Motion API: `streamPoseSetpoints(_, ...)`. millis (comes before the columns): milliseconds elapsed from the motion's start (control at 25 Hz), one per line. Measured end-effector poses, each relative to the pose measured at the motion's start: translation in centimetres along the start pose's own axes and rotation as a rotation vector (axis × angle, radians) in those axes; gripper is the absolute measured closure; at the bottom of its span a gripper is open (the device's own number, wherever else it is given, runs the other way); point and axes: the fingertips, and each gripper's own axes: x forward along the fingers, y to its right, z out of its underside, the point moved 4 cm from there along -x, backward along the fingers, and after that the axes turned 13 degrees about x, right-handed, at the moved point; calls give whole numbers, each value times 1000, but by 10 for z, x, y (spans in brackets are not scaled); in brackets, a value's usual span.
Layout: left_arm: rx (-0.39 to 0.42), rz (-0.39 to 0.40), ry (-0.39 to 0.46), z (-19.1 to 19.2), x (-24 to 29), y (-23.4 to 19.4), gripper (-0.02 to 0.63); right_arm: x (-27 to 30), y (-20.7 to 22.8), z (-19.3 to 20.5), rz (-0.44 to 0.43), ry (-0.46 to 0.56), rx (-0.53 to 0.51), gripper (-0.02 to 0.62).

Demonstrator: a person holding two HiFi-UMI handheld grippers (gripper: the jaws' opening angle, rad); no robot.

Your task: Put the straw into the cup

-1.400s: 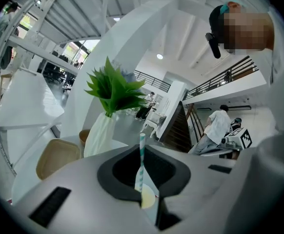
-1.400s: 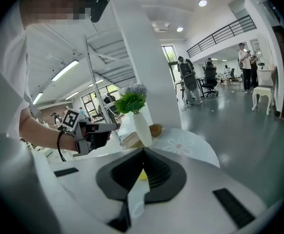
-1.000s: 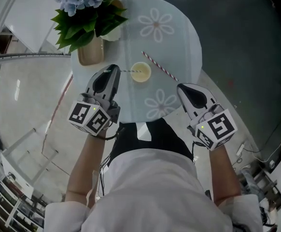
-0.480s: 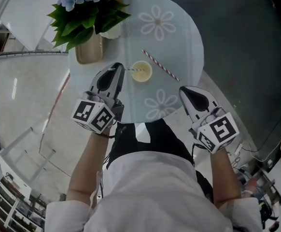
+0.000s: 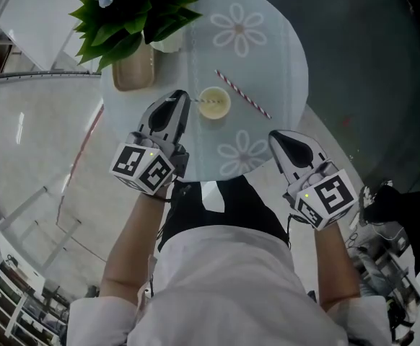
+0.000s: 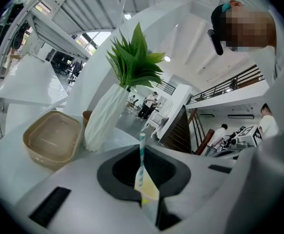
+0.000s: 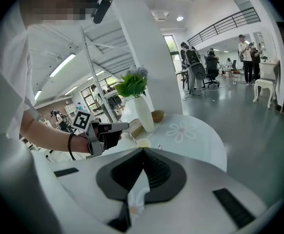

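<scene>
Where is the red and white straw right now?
In the head view the red and white straw lies flat on the round table, just right of the cup and ahead of the right gripper; the left gripper holds a separate green-striped straw.

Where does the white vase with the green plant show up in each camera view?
Head view: vase at top left, on the table, mostly hidden under its leaves.
Left gripper view: vase left of centre, upright.
Right gripper view: vase at centre, small, at the table's far side.
Shared landmark: the tan tray right beside it.
</scene>
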Motion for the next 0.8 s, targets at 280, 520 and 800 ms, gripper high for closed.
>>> streamPoseSetpoints(280, -16, 11, -7, 3, -1, -3, 568, 4, -4, 3, -3, -2, 3, 574)
streamPoseSetpoints(520, -18, 26, -39, 8, -5, -2, 534, 7, -10, 0, -8, 14, 5, 574)
streamPoseSetpoints(800, -7, 32, -55, 3, -21, -1, 487, 7, -14, -10, -1, 38, -8, 574)
